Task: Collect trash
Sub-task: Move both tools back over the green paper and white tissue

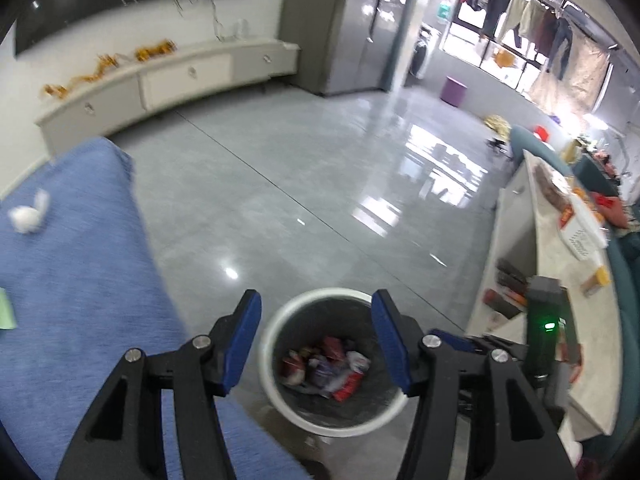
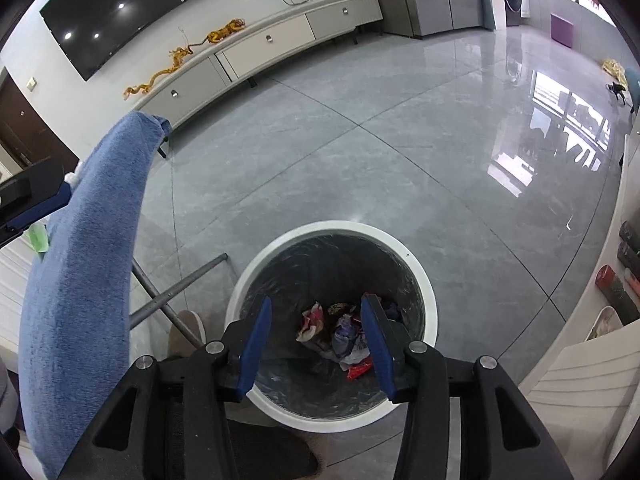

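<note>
White crumpled tissue [image 1: 26, 216], far left on the blue cloth [image 1: 80, 260], looks light and soft; pinch its middle. Both grippers, left [image 1: 316, 340] and right [image 2: 316, 344], hang released and empty over the bin [image 2: 428, 292].

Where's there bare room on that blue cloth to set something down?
The blue cloth is mostly bare: the wide stretch between the white paper wad at its far left and the bin is free. A green scrap sits at its left edge. The counter on the right is crowded.

both wrist views steeply downward from above, sharing the white bin [image 1: 334, 360] [image 2: 332, 324]
</note>
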`<state>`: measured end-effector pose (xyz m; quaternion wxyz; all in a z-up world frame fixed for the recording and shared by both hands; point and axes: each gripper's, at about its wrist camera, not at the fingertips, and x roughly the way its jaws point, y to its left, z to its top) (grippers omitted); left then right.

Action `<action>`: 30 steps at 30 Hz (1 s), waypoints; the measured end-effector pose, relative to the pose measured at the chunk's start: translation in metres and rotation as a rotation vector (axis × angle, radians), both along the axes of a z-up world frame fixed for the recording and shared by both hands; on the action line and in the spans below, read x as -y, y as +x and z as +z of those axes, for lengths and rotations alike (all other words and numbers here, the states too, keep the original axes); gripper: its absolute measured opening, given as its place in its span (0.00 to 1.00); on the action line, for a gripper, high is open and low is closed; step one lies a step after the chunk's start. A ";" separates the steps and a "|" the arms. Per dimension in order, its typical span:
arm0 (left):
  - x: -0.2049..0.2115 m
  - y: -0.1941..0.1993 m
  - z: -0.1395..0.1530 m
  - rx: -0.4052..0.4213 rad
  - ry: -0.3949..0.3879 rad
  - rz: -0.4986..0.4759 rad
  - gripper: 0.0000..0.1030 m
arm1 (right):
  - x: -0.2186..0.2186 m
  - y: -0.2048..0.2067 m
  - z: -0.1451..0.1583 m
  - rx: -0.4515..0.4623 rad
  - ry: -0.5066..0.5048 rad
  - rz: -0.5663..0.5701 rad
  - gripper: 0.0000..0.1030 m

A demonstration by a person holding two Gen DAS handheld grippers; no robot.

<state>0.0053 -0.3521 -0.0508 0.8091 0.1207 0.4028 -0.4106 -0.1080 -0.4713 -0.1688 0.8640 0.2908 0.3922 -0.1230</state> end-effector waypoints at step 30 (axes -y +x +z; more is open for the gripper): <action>-0.170 -0.012 0.076 0.239 -0.167 0.404 0.66 | -0.083 -0.009 0.124 0.167 -0.221 0.047 0.63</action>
